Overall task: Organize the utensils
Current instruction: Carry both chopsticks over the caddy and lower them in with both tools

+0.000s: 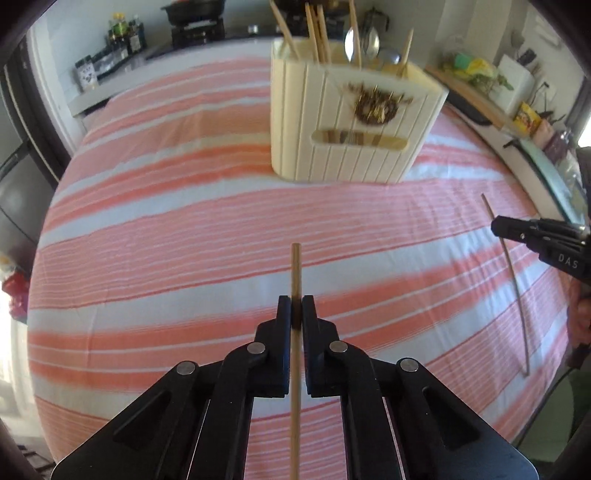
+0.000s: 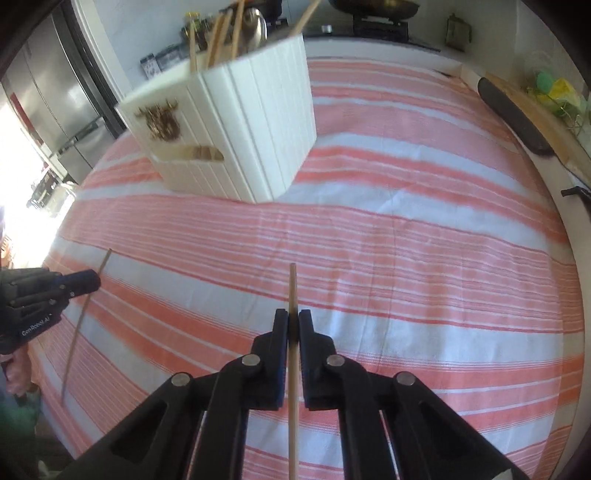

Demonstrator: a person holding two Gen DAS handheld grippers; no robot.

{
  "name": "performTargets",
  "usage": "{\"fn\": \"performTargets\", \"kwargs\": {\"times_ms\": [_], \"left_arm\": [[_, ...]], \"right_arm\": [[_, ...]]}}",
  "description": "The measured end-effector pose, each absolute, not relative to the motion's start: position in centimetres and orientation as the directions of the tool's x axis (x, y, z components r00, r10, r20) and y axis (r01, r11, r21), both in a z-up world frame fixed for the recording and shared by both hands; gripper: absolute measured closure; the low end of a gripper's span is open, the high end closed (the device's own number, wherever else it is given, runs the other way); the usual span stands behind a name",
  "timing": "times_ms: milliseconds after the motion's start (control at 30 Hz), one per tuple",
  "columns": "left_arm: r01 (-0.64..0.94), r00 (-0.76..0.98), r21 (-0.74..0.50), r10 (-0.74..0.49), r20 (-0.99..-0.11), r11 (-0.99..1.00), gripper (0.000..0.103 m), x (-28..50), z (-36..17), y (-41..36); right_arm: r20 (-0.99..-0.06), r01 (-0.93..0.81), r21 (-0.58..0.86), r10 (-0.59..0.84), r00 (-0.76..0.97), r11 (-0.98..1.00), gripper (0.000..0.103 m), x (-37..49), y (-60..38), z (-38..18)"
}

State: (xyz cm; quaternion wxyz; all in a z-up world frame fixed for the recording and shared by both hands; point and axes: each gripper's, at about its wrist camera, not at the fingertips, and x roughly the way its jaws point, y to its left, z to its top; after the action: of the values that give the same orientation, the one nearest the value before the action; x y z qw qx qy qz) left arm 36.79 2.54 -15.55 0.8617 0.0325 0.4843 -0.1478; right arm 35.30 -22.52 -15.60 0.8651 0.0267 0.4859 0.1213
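My left gripper (image 1: 296,308) is shut on a wooden chopstick (image 1: 296,266) that runs between the fingers and sticks out ahead. My right gripper (image 2: 293,323) is shut on a second wooden chopstick (image 2: 293,288) the same way. Both are held above the striped cloth. The cream utensil holder (image 1: 347,122) stands ahead, with several chopsticks and spoons (image 1: 364,46) upright in it; it also shows in the right wrist view (image 2: 236,125). Each gripper shows in the other's view, the right one (image 1: 496,226) with its chopstick (image 1: 517,291), the left one (image 2: 94,281) with its chopstick (image 2: 79,325).
A pink and white striped cloth (image 1: 184,229) covers the table. A counter behind holds bottles (image 1: 122,33) and a stove with a pan (image 1: 195,14). A cutting board (image 2: 546,122) and yellow-green items (image 2: 554,92) lie along the right edge. A steel fridge (image 2: 55,92) stands at the left.
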Motion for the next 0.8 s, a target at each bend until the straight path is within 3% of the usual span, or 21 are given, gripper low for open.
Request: {"fn": "performTargets", "kwargs": {"times_ms": [300, 800], "left_arm": [[0.319, 0.731, -0.177, -0.360, -0.580, 0.931, 0.099, 29.4, -4.0, 5.7], [0.325, 0.830, -0.177, -0.370, -0.418, 0.929, 0.099, 26.8, 2.9, 8.0]], "right_arm": [[-0.646, -0.308, 0.179, 0.347, 0.680, 0.935, 0.097, 27.7, -22.0, -5.0], [-0.429, -0.299, 0.101, 0.313, 0.847, 0.949, 0.097, 26.3, -22.2, 3.3]]}}
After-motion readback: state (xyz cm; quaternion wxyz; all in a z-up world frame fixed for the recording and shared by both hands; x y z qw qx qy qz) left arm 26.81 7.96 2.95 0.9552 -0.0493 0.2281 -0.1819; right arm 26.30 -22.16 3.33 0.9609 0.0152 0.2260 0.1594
